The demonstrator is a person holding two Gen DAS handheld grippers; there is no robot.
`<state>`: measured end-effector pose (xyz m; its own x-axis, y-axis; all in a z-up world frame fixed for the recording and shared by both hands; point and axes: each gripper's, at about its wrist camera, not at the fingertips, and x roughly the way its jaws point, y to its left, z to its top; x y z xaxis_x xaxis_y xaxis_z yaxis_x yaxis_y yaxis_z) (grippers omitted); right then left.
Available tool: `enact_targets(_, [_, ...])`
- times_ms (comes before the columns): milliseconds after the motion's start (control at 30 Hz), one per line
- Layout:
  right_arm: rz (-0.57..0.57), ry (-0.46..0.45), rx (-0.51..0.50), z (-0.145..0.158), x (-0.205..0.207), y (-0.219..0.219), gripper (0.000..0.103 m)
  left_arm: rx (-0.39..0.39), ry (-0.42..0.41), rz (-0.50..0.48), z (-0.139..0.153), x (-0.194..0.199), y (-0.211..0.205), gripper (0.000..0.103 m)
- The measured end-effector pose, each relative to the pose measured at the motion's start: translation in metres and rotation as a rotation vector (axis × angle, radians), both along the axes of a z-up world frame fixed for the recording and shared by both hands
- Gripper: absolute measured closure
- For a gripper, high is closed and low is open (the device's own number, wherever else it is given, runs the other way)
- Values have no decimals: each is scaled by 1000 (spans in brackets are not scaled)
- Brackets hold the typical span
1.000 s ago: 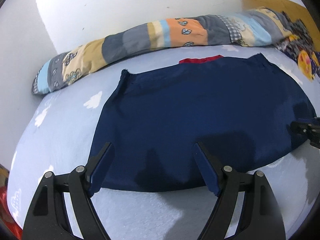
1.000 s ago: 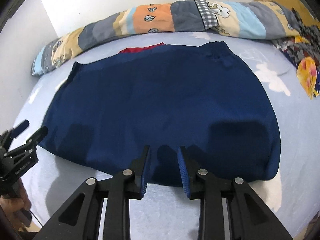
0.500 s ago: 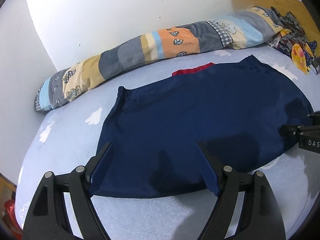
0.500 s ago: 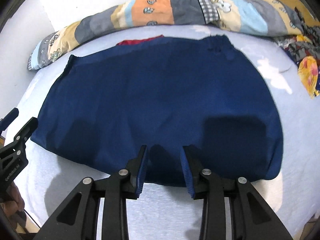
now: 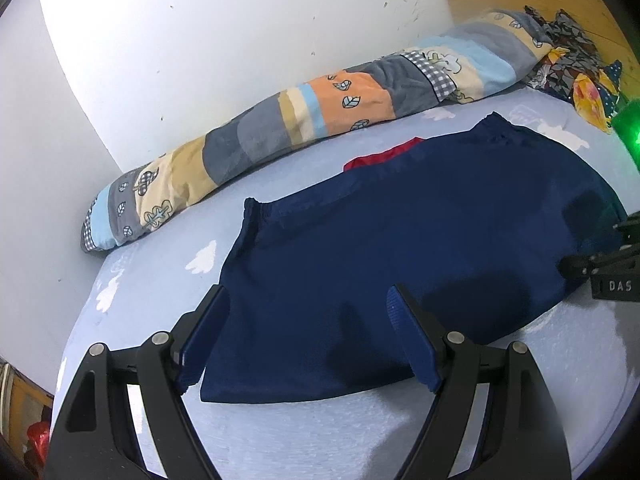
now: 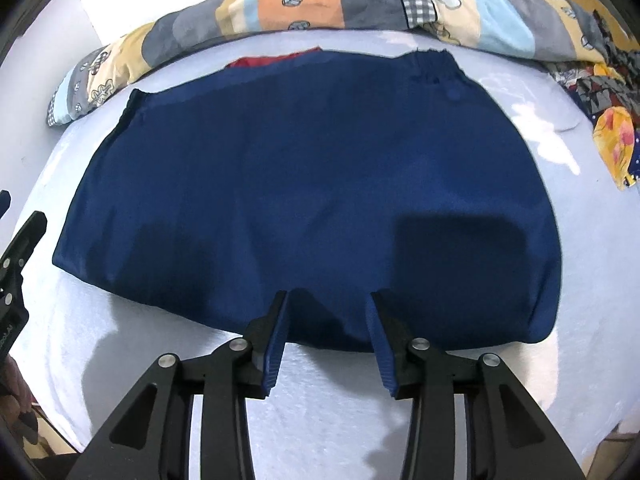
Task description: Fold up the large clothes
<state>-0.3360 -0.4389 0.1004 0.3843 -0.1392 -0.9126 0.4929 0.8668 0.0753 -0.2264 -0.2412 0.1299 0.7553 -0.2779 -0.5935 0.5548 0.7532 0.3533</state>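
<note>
A large dark blue garment [image 5: 400, 248] lies flat on the light blue bed; it also shows in the right wrist view [image 6: 312, 184]. A red lining [image 5: 384, 156] peeks out at its far edge. My left gripper [image 5: 308, 300] is open and empty, hovering above the garment's near left corner. My right gripper [image 6: 328, 300] is open and empty over the middle of the near hem. The right gripper's fingers [image 5: 600, 268] show at the right edge of the left wrist view, and the left gripper's fingers [image 6: 20, 244] at the left edge of the right wrist view.
A long patchwork bolster [image 5: 304, 120] lies along the white wall behind the garment. A pile of patterned clothes [image 6: 608, 120] sits at the far right by a wooden headboard [image 5: 540, 4]. The bed sheet [image 5: 152, 248] has white cloud prints.
Both grippers have pulled back toward the near edge of the bed. My right gripper's jaws have opened wider. The garment has not moved.
</note>
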Motion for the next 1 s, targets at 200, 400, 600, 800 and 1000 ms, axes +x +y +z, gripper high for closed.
enact_targets(200, [-5, -5, -24, 5, -3, 1, 60, 20, -26, -8, 2, -5, 0, 22])
enact_targets(400, [-7, 43, 7, -4, -1, -3, 59, 30, -50, -10, 4, -8, 2, 22])
enact_targets(600, [-5, 37, 4, -2, -5, -2, 58, 29, -55, -10, 5, -9, 4, 22])
enact_targets(800, [-33, 51, 30, -6, -11, -10, 56, 27, -58, -10, 7, -10, 4, 22])
enact_targets(1000, [-58, 34, 46, -2, -19, -16, 54, 43, -41, -10, 4, -7, 4, 22])
